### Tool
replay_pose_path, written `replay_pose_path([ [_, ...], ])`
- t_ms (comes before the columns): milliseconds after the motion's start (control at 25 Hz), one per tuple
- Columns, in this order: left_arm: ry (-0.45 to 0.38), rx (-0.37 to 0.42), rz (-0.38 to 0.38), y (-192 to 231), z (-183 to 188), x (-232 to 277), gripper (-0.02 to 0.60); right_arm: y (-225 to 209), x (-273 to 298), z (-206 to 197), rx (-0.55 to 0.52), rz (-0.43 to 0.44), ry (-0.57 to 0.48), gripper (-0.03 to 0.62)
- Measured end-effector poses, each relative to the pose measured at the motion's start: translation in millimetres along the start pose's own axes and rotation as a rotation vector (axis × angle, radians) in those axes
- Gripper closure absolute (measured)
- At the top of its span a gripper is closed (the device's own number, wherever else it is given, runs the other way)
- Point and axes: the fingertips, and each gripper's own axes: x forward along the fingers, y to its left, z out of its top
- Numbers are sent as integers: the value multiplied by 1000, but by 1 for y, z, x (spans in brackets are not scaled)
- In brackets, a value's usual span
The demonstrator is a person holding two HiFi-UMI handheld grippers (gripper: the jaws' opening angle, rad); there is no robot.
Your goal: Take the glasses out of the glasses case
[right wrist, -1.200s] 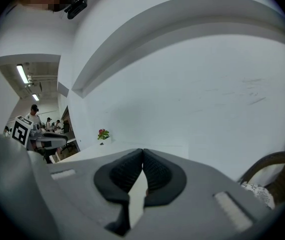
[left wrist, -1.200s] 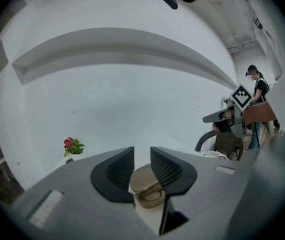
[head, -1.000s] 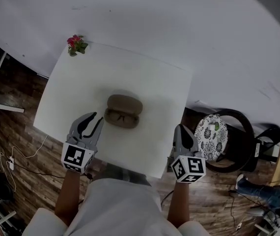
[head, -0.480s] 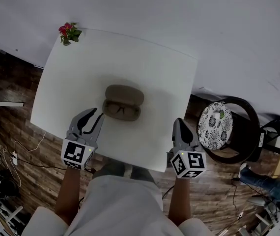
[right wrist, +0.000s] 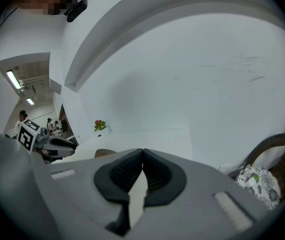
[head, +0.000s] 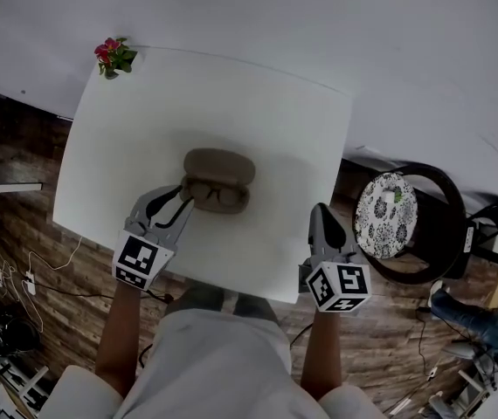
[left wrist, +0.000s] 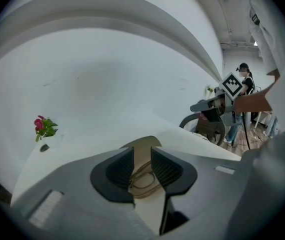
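Closest to me, the right gripper (head: 322, 221) sits over the near right edge of the white square table (head: 266, 129). Its own camera shows the dark ribbed pads pressed tip to tip with nothing between them (right wrist: 143, 154). It is well apart from the case.

The left gripper (head: 172, 206) is angled in towards the middle of the table, its tips right at the left end of the brown oval glasses case (head: 220, 166). I cannot tell whether they touch it. In the left gripper view the jaws (left wrist: 142, 156) stand a little apart, a narrow gap. Through that gap I see the thin-framed brown glasses (left wrist: 143, 180), with the case's tan lid (left wrist: 141, 145) raised behind them.

From the head view the case lies open near the table's centre, lid tipped back away from me. The glasses (head: 215, 194) rest in the nearer half.

To the right, off the table, is a round dark chair with a floral cushion (head: 389, 225) on the wooden floor (head: 22, 234). At the far left corner of the table is a small sprig of red flowers with green leaves (head: 109, 55).
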Motion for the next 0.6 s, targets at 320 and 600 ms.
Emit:
replay_pose_path([
  [320,168,197,-135,-15,-18,40,466,-1,5,-5,15,-1,8,591],
  [600,272,392,-179,-20,-33,70,466,-3,5,-11,18,-6,18,591],
])
